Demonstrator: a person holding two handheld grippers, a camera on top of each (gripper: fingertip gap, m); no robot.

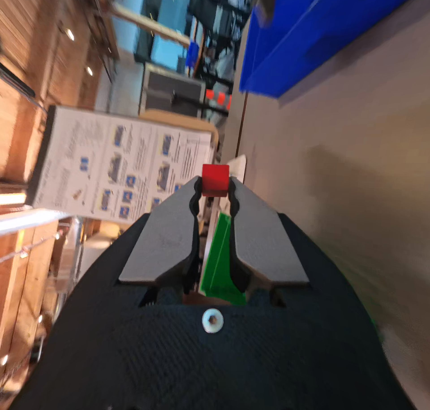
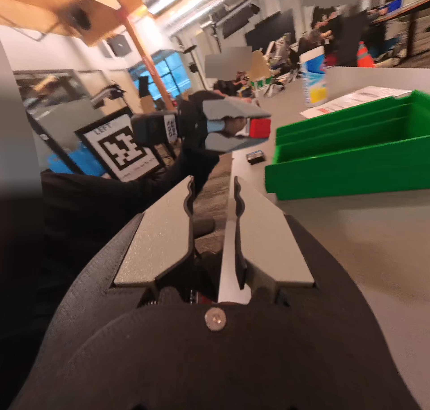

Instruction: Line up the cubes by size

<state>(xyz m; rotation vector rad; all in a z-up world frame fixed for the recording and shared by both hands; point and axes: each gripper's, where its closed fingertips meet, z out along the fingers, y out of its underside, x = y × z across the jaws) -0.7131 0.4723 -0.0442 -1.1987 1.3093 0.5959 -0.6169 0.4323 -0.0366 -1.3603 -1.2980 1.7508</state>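
Progress looks early: no row of cubes shows on the desk (image 2: pixel 349 247) (only one cube in view). Red cube (image 1: pixel 214 180) is pinched at the tips of the left gripper (image 1: pixel 214 184), held in the air near the green tray (image 2: pixel 349 166). Right gripper (image 2: pixel 213 186): jaws spread, holding nothing, at the desk edge.

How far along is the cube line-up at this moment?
No finished row shows in either view. In hand: the left gripper holds a red cube in the air beside the green tray. The right gripper is open and empty. Placing and ordering remain.
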